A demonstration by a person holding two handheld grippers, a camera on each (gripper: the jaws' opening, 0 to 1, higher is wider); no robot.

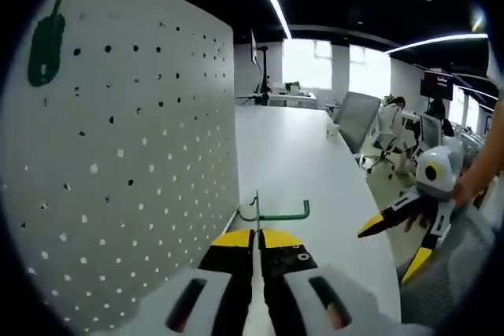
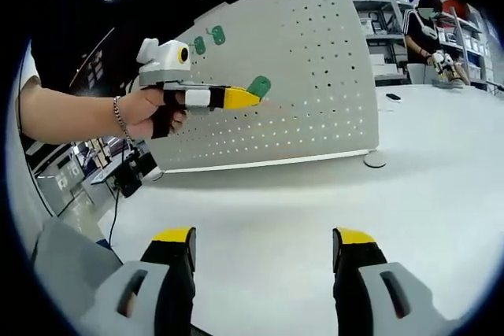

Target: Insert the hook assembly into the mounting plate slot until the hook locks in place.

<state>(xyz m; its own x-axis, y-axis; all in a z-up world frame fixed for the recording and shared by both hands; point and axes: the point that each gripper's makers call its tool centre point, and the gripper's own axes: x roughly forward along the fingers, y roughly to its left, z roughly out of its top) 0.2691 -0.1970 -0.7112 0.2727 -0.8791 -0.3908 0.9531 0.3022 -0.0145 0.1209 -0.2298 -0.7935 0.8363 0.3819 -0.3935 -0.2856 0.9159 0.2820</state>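
A white pegboard (image 1: 150,163) stands upright on the table, seen from the front in the right gripper view as the pegboard (image 2: 315,76). My left gripper (image 1: 256,235) is shut on a green hook (image 1: 277,213), whose bent wire sticks out ahead of the yellow tips, close beside the board's lower edge. From the right gripper view, the left gripper (image 2: 240,98), held in a hand, keeps the green hook (image 2: 258,86) just in front of the board's face. My right gripper (image 2: 264,245) is open and empty over the table; the right gripper (image 1: 394,245) hangs off to the side.
One green hook (image 1: 47,41) sits high on the board, and two green hooks (image 2: 209,39) show near its top. The white table (image 1: 299,147) runs long behind. The board's round foot (image 2: 375,160) rests on it. Office chairs (image 1: 358,120) and a person (image 2: 429,33) are beyond.
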